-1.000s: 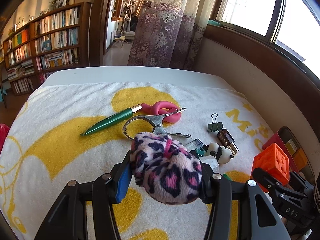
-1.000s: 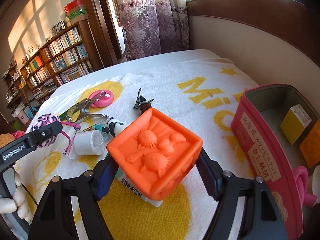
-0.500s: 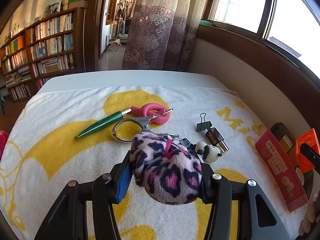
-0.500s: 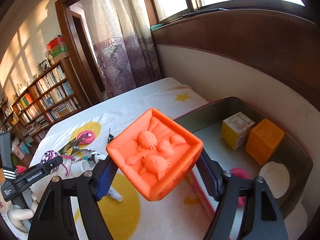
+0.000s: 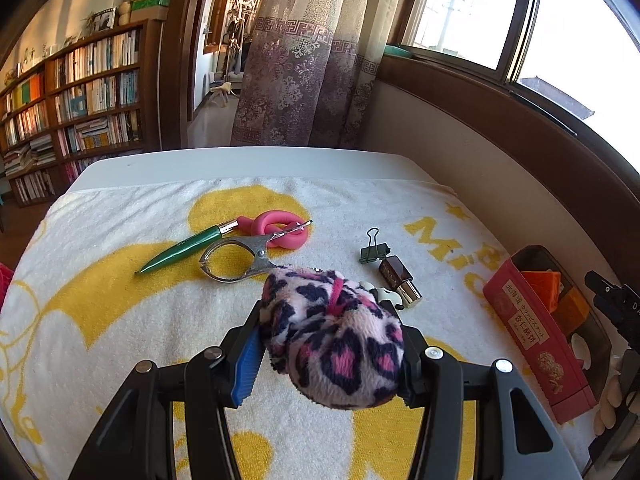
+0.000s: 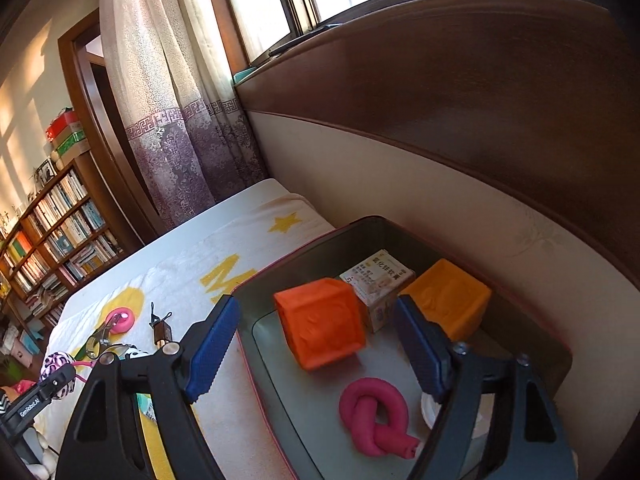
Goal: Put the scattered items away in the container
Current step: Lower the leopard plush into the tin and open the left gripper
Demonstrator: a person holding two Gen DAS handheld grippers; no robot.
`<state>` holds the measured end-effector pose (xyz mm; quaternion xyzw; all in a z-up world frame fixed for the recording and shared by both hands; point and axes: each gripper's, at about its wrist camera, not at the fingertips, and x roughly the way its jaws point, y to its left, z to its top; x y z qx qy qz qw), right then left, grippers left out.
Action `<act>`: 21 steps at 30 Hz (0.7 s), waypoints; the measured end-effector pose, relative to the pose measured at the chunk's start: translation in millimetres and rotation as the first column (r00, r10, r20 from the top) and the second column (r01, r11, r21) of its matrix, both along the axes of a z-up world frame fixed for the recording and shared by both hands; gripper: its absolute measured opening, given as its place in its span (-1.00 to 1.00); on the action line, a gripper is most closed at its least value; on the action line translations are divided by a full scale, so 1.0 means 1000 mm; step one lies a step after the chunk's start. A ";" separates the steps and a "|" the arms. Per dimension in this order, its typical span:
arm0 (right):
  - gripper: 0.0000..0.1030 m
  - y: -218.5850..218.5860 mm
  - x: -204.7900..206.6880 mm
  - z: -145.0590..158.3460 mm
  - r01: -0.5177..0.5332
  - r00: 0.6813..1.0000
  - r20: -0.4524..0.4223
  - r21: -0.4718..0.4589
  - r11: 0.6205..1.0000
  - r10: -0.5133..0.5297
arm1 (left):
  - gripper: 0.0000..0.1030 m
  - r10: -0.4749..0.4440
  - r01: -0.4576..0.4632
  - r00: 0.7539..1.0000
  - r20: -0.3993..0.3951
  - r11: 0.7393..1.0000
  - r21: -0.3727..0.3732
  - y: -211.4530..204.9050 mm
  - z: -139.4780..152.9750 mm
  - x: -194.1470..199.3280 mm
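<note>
The orange block has left the right claw, whose jaws are opening, and sits inside the tin.

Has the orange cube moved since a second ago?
Yes. The orange cube left the right gripper, whose jaws are opening, and now lies inside the tin, beside the small box.

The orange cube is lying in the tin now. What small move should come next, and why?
Probably carry the left gripper toward the tin at its right. Its fingers clamp the leopard plush above the towel. The right gripper, opening, holds nothing; the orange cube lies inside, so it should withdraw first.
</note>
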<state>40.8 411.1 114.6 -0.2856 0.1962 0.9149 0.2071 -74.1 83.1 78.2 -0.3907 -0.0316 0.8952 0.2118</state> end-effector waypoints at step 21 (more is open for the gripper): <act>0.60 0.037 0.082 -0.006 0.063 0.988 -0.139 -0.044 0.997 -0.068 | 0.08 -0.314 0.312 0.949 -0.034 0.949 -0.052 0.171 0.033 0.051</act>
